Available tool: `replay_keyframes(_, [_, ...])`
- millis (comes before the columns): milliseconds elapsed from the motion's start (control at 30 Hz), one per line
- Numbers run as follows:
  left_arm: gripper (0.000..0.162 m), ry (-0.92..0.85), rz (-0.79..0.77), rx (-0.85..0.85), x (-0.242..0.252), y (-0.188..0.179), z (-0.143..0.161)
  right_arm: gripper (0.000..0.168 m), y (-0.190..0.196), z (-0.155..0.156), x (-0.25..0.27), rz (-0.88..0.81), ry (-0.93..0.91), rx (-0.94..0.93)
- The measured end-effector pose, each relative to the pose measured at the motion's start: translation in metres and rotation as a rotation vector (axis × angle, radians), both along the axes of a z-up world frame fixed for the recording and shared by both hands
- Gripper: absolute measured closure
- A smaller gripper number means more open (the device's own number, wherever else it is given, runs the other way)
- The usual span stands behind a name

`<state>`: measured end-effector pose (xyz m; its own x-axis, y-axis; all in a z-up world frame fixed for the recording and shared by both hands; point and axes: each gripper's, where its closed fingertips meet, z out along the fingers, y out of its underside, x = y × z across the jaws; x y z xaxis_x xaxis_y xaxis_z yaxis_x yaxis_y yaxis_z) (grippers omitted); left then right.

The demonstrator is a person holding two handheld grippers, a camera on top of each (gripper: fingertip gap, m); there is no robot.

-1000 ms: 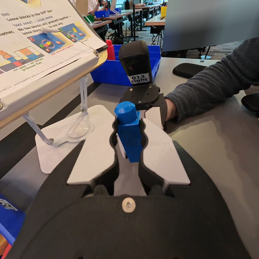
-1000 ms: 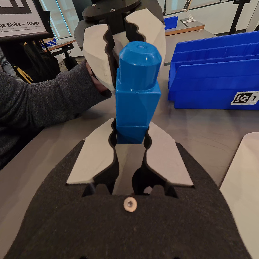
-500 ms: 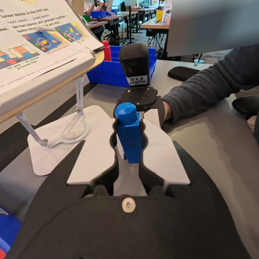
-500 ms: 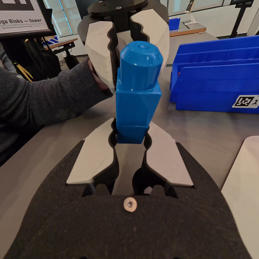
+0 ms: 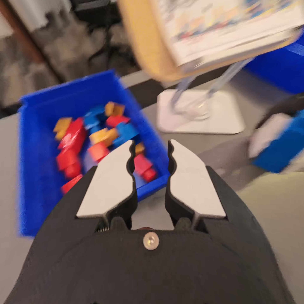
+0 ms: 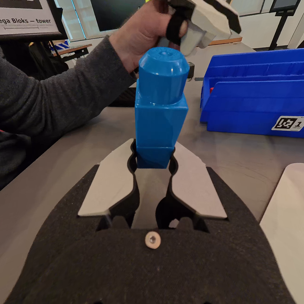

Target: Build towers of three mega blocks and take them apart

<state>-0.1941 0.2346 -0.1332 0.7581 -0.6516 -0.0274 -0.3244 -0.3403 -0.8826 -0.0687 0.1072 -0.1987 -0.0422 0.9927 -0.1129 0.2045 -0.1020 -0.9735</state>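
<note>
My right gripper is shut on the lower block of a blue stack of two mega blocks, held upright above the grey table. The stack also shows blurred at the right edge of the left wrist view. My left gripper is open and empty, and points at a blue bin that holds several loose red, yellow and blue blocks. In the right wrist view the left gripper is raised above and behind the stack, held by a hand.
A white stand base carries a tilted instruction board beside the bin. A second blue bin stands at the right of the stack. A person's grey sleeve lies across the table at the left.
My left gripper opened, let go of the top of the blue stack, lifted away and swung left toward the bin of blocks. My right gripper kept its hold on the stack.
</note>
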Motion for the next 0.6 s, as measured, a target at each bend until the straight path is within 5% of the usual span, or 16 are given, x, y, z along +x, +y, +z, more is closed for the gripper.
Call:
replay_keyframes(333, [0.121, 0.215, 0.164, -0.245, -0.043, 0.049, -0.069, 0.133, -0.001, 0.001, 0.001, 0.009, 0.007, -0.005])
replay_keyframes(600, [0.122, 0.186, 0.107, -0.23, -0.015, 0.074, -0.065, 0.133, -0.001, 0.002, 0.001, 0.014, 0.012, -0.007])
